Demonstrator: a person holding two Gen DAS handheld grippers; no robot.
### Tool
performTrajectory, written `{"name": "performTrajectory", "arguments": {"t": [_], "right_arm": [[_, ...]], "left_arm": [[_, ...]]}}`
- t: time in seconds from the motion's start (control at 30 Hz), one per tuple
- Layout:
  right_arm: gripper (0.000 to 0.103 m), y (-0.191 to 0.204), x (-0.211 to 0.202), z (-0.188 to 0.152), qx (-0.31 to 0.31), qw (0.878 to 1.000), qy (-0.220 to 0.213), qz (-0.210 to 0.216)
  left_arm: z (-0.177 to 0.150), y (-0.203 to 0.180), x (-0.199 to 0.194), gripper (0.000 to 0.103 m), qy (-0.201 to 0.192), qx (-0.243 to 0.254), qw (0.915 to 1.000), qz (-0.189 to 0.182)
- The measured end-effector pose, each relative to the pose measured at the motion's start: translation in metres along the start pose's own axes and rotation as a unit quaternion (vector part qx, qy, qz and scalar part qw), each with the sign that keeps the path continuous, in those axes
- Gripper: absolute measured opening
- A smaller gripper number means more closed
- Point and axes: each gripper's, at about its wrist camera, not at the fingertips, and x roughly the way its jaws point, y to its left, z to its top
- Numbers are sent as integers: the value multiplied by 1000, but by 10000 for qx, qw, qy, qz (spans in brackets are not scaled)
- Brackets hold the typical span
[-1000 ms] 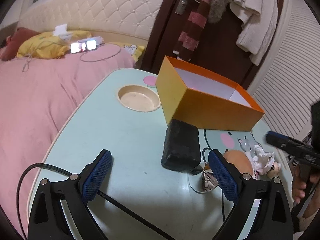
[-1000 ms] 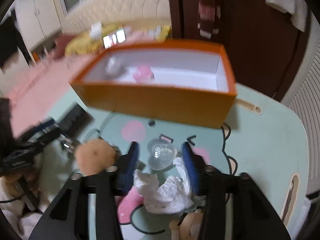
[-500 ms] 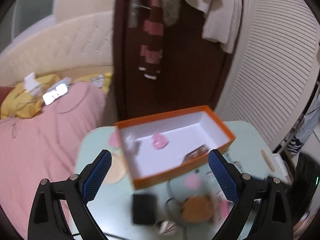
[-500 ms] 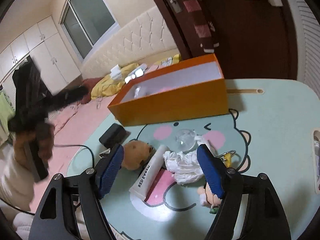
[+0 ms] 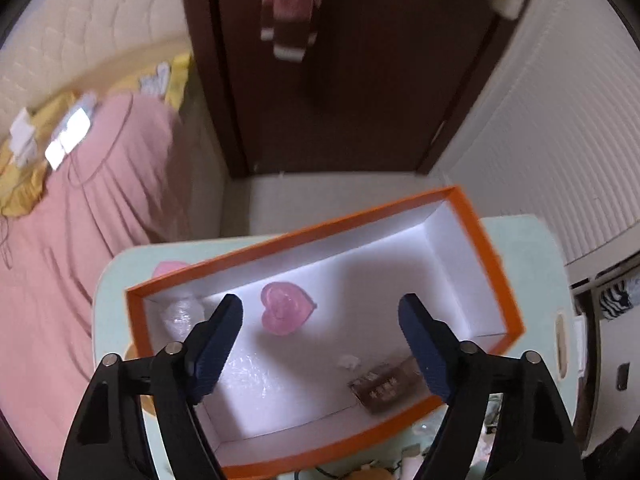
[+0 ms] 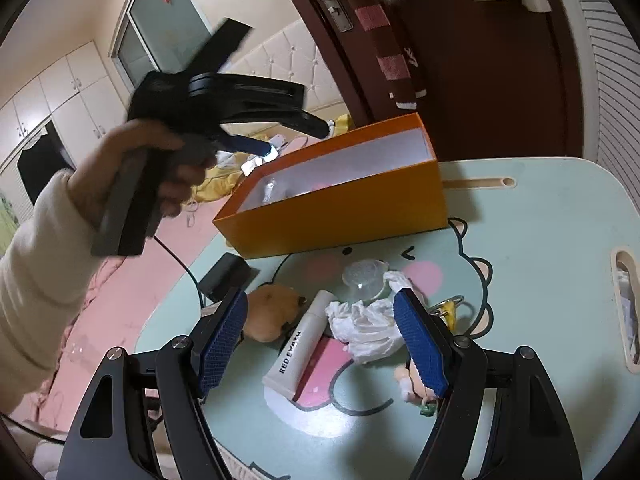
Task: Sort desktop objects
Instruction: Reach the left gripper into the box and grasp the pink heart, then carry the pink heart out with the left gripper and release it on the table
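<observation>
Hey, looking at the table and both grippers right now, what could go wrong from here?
1. The left gripper is closing empty above the box; lowered carelessly it may knock the pink heart.
2. The right gripper straddles the tube and tissue together, so it might grab both.
3. The clear dome touches the tissue and could get dragged.

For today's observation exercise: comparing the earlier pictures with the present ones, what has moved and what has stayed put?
The left gripper rose from low over the table to above the orange box, its fingers closing on nothing. The right gripper drew back from the glass ball, empty. The tube, tissue and box contents stayed.
</observation>
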Motion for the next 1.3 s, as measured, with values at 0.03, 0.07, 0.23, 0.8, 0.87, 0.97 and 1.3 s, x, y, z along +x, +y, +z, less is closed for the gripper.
{"name": "performTrajectory", "arguments": {"t": [0.03,0.07,0.23,0.8,0.87,0.97,1.3], "right_arm": [[76,-1,1,0,38,10000,36,30],[76,-3,2,0,90,9999,67,70],[76,-7,1,0,189,9996,108,193],[76,-14,0,0,366,9988,171,294],[76,-15,0,0,362,9988,178,277],[76,-15,1,0,399,9986,203,281],[76,-14,0,-2,391,9985,200,311]], "left_arm": [[2,0,7,79,97,7,9999,127],[2,0,11,76,173,30,9996,219],[2,5,33,70,479,67,9978,462],[-13,16,-10,36,115,35,9998,-153],[-21,17,-38,36,-95,61,9993,-364],[-39,15,-68,36,-237,183,9976,-621],[-126,12,-46,36,254,303,9947,-947]]}}
